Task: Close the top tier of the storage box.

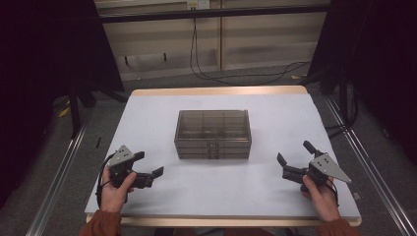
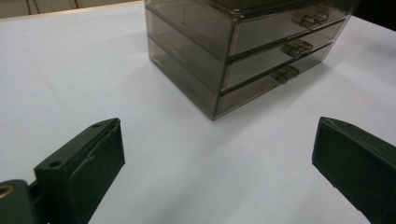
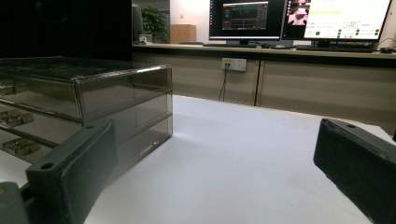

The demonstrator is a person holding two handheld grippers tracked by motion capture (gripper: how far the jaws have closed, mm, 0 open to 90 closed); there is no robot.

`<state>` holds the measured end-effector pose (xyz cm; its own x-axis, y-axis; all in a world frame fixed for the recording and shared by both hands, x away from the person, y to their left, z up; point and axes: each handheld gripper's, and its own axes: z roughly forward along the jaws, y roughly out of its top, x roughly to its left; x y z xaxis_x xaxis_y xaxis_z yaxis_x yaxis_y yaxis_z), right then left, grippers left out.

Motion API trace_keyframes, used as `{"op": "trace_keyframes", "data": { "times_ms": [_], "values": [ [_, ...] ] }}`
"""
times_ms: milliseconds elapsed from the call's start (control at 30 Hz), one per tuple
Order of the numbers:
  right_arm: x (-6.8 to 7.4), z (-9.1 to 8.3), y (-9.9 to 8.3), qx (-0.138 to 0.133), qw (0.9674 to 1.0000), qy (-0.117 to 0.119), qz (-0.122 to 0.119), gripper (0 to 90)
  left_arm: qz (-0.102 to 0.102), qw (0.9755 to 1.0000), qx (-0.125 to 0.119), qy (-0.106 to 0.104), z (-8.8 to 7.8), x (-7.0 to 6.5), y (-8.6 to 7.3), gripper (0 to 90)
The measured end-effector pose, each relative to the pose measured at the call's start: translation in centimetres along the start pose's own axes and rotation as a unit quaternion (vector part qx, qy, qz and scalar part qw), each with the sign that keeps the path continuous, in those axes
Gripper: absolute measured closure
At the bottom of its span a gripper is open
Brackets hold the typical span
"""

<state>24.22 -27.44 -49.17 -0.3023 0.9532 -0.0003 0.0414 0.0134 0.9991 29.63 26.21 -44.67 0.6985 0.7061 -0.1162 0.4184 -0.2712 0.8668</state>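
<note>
Basically drawer box (image 1: 213, 134) centred btwn both spread grippers' fingers (image 1: 157, 171), untouched.

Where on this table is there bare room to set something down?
Bare white table lies left and right of the drawer box, behind it to the far edge, and in front of it between the left gripper and right gripper. Only the centre and the near corners with the hands are taken.
</note>
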Motion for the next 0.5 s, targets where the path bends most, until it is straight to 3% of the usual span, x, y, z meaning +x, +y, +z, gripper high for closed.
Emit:
{"op": "trace_keyframes", "data": {
  "times_ms": [67,200,367,500],
  "values": [
    [0.0,0.0,0.0,0.000,1.0000,0.000,0.000,0.0,-0.007,0.9998,0.006,0.015,-0.1,0.4,-0.3,2.4],
    [0.0,0.0,0.0,0.001,1.0000,0.001,-0.001,0.0,-0.011,0.9995,0.017,0.023,-0.3,1.3,-0.9,2.4],
    [0.0,0.0,0.0,0.001,1.0000,0.002,-0.001,0.0,-0.022,0.9989,0.015,0.038,-0.4,2.1,-1.2,2.4],
    [0.0,0.0,0.0,0.002,1.0000,0.003,-0.001,0.0,-0.013,0.9980,0.031,0.054,0.3,2.6,-1.3,2.4]
  ]
}}
